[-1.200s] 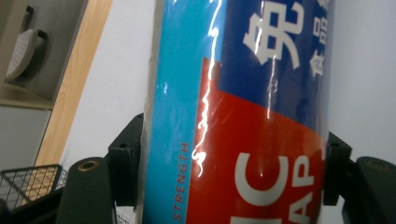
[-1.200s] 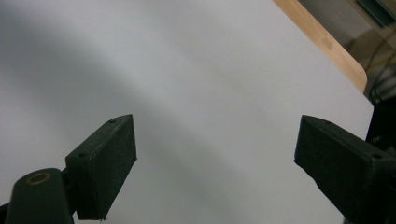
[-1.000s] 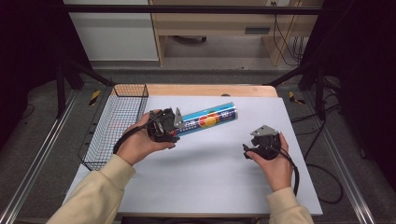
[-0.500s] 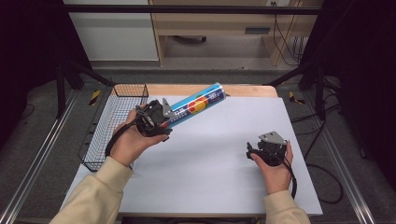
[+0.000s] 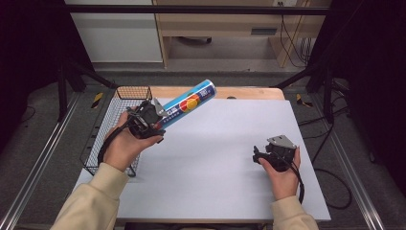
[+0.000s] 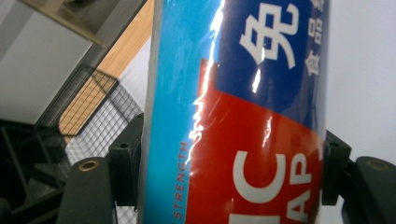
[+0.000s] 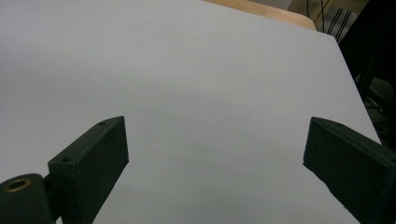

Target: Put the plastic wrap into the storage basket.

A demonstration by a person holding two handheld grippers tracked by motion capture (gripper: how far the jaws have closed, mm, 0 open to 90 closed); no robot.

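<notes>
High view, table: a white table top (image 5: 215, 163) with a wooden strip along its far edge; two forearms in cream sleeves reach in from the near side.
Wire basket: a black wire basket (image 5: 107, 129) sits at the table's left edge, with an orange-tinted far wall.
Left gripper: the left gripper (image 5: 155, 117) is held up in the left hand (image 5: 125, 143), just right of the basket's far end, clamped around one end of the tube.
Tube: a long blue tube (image 5: 189, 103) with a red and orange label slants up and away from the left gripper, its free end pointing toward the table's far edge, raised off the table.
Left gripper view: the tube (image 6: 238, 116) rises between both black jaws, each pressed against its sides; white characters on dark blue, white letters on red, and the word STRENGTH along a light blue band. The basket (image 6: 93, 107) shows behind it, to the left.
Right gripper: the right gripper (image 5: 261, 154) rests in the right hand (image 5: 282, 175) low over the table's right part, well apart from the basket and the tube.
Right gripper view: its jaws stand wide apart, with nothing but bare white table (image 7: 196, 93) between them.
</notes>
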